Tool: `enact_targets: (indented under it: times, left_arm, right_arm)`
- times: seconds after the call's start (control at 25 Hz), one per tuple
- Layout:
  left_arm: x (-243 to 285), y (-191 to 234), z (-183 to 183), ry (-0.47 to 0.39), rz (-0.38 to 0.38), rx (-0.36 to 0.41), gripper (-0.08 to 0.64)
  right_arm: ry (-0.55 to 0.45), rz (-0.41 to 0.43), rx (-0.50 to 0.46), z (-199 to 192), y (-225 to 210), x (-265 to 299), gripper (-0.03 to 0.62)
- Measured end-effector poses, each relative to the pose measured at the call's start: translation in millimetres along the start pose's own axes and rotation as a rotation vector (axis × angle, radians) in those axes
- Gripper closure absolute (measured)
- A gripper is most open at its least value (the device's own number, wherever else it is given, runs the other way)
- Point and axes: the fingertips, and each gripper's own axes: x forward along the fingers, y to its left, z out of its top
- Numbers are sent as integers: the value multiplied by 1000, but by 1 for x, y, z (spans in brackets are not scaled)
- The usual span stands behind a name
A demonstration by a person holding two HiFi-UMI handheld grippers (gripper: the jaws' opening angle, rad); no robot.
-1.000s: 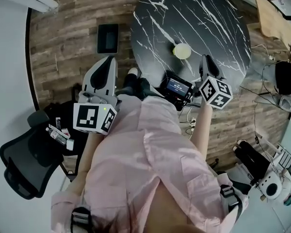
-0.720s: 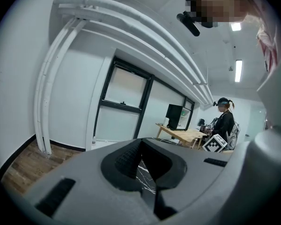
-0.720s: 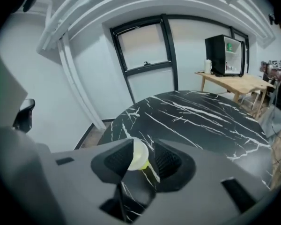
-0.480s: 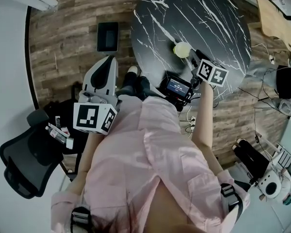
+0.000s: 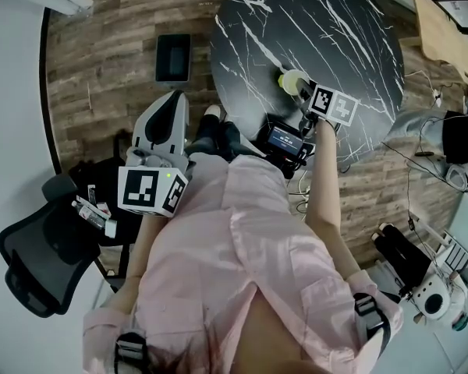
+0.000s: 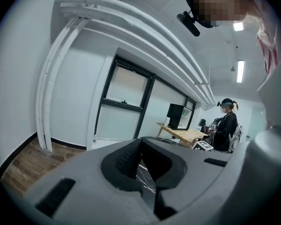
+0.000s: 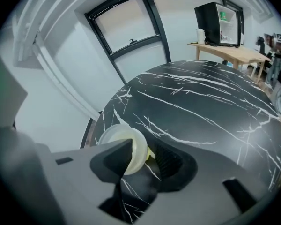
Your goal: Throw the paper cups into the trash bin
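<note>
The right gripper (image 7: 144, 154) points steeply down over the near edge of the black marble table (image 7: 201, 107). Its jaws have just been opening and now stand wide, with the paper cup (image 7: 122, 134) between them; the pads do not press on it yet. The cup stands on the table close to the rim on the person's side. In the right gripper view it sits nearer to the jaw at the picture's left, which covers a part of its wall. The left gripper (image 6: 143, 165) is at the person's side, well apart from the cup. Its jaws are only a little apart and there is nothing between them. The step in hand seems to be the grasp. To do it well, I think the gripper should first shift a little so that the cup comes to the middle of the gap. Then the pads should meet the wall around half height and close softly, because thin paper gives way easily. A push from one jaw alone could tip the cup or slide it off the near edge. The cup stands on end, so its long axis is vertical and one round end faces up. Whether this end is the mouth or the base I cannot tell. A dark box on the floor, probably the trash bin (image 5: 174, 59), lies well apart, beyond the left gripper.
</note>
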Motion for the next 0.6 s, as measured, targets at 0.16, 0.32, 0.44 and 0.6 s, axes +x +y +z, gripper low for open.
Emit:
enact_targets:
  times: [0.16,0.32,0.44,0.6]
  left_arm:
    - [0,-1,-1,0,5,-3,545]
    - [1,0,-1,-2,11,-7,545]
    - [0,-1,-1,-3,13,-8,545]
    - [1,-3,-1,-5,11,-5,545]
  right_arm:
    - [37,5,13,-8,0,10,445]
    - [40,-11,-2,-10,-1,14,531]
    - [19,-7,-17,-7,3,10,540]
    - [-21,13,-36,-2,6,6,541]
